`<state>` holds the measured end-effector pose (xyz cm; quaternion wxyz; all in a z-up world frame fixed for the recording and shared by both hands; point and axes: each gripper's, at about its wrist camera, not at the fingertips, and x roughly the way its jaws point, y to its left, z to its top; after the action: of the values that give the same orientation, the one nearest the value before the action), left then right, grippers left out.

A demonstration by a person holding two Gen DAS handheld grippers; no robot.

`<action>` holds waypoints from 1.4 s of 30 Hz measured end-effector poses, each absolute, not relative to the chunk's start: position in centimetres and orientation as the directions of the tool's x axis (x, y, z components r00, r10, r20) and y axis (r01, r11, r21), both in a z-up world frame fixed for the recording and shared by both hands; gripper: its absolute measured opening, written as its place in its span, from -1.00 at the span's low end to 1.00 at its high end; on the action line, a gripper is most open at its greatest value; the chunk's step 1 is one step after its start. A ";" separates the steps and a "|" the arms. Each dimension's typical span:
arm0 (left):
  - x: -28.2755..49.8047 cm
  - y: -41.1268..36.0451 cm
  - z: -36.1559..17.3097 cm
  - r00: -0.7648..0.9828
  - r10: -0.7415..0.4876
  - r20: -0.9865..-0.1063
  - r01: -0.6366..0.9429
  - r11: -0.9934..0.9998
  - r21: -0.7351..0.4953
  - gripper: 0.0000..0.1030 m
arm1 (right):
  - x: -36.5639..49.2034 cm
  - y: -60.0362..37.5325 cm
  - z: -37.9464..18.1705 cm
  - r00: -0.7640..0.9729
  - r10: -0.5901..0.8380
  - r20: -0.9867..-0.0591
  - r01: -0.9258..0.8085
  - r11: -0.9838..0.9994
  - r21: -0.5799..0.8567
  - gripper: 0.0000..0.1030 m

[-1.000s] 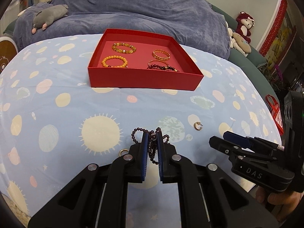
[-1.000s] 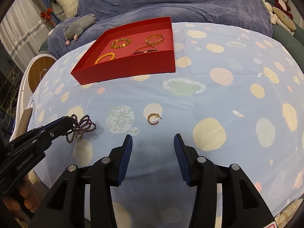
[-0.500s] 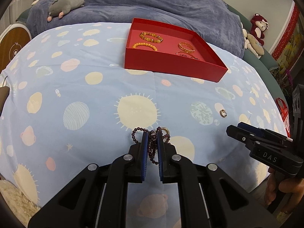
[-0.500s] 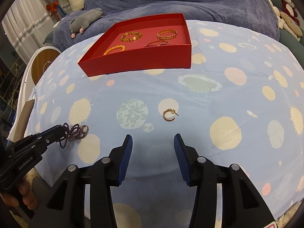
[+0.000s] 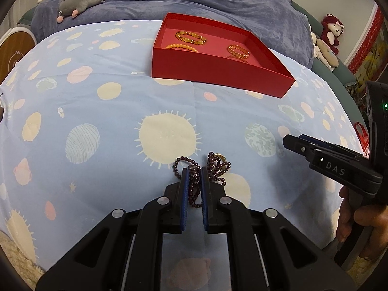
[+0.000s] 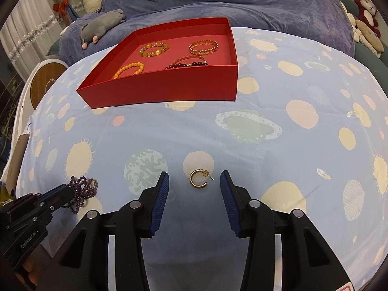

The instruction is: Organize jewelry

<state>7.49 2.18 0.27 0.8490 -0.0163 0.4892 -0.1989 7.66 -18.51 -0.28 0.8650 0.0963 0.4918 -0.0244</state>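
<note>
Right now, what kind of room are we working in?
Probably a bedroom or child's room: the work surface is a planet-print bedsheet, a rumpled blue-grey duvet lies behind the red jewelry box, and plush toys sit around it.

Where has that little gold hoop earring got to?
In the right wrist view, the gold hoop earring lies on the planet-print sheet, between the open jaws of the right gripper, well short of the red box.

Bracelets (image 6: 154, 49) in box (image 6: 169, 89); earring (image 6: 198, 179) before box, ring (image 6: 92, 184) perhaps leftward.
</note>
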 end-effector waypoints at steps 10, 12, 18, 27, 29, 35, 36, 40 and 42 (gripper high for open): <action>8.4 1.3 -0.4 0.437 -0.355 -0.826 0.315 0.921 -0.229 -0.83 | 8.4 -18.1 -0.8 0.522 0.024 -0.853 0.112 0.989 0.096 -0.21; 8.7 1.1 -0.4 0.437 -0.357 -0.826 0.312 0.921 -0.232 -0.83 | 8.4 -18.1 -0.8 0.523 0.010 -0.852 0.114 0.990 0.082 -0.35; 9.1 0.4 -0.3 0.433 -0.363 -0.825 0.317 0.918 -0.237 -0.83 | 8.0 -18.5 -0.8 0.519 0.002 -0.855 0.117 0.990 0.073 -0.61; 8.8 -0.6 1.3 0.446 -0.396 -0.803 0.346 0.903 -0.253 -0.88 | 6.4 -17.8 0.0 0.517 0.065 -0.854 0.110 0.984 0.141 -0.61; 8.7 -0.8 1.6 0.450 -0.400 -0.799 0.353 0.901 -0.252 -0.89 | 6.1 -17.5 0.3 0.519 0.081 -0.851 0.104 0.982 0.157 -0.61; 8.3 -0.8 1.8 0.430 -0.405 -0.807 0.347 0.899 -0.267 -0.78 | 5.2 -16.6 1.0 0.528 0.090 -0.845 0.080 0.985 0.156 -0.61; 8.2 -0.8 1.7 0.424 -0.408 -0.808 0.349 0.897 -0.270 -0.58 | 5.2 -16.6 1.1 0.529 0.092 -0.844 0.081 0.984 0.158 -0.61; 7.6 -1.4 1.8 0.442 -0.398 -0.804 0.373 0.897 -0.238 -0.22 | 4.9 -16.9 1.1 0.527 0.092 -0.845 0.091 0.982 0.164 -0.61; 7.7 -2.0 1.3 0.433 -0.386 -0.814 0.379 0.898 -0.225 -0.12 | 4.8 -17.1 1.0 0.524 0.090 -0.847 0.098 0.981 0.165 -0.61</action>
<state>7.70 -1.99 1.25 0.8464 -0.0040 0.4822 -0.2259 4.83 -17.08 1.02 0.8676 0.0963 0.4878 -0.0021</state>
